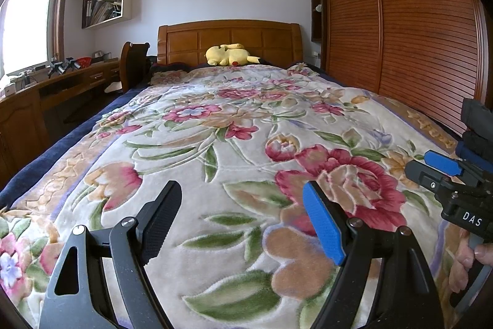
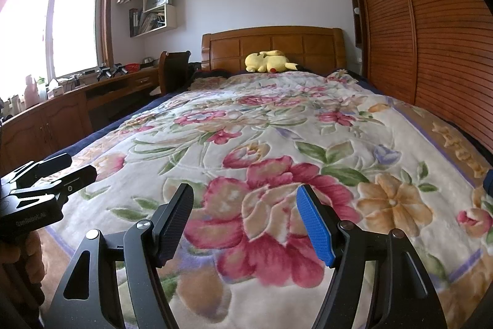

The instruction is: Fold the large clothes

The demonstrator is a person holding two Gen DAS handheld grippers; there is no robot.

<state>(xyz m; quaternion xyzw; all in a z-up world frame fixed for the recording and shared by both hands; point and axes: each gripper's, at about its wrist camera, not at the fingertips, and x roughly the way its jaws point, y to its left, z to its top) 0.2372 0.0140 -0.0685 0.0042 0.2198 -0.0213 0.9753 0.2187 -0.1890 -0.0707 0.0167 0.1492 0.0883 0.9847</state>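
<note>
Left claw (image 1: 243, 221) open over floral blanket (image 1: 215, 128), right claw (image 2: 246, 221) open

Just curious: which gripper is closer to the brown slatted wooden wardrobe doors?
Right. The right gripper is on the side of the wardrobe doors; the left gripper is beyond it, toward the bright window.

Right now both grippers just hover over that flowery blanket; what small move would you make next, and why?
Probably lower the left gripper and right gripper toward the near edge of the floral blanket. Both are open and empty, and the blanket lies spread flat on the bed, not yet folded.
</note>
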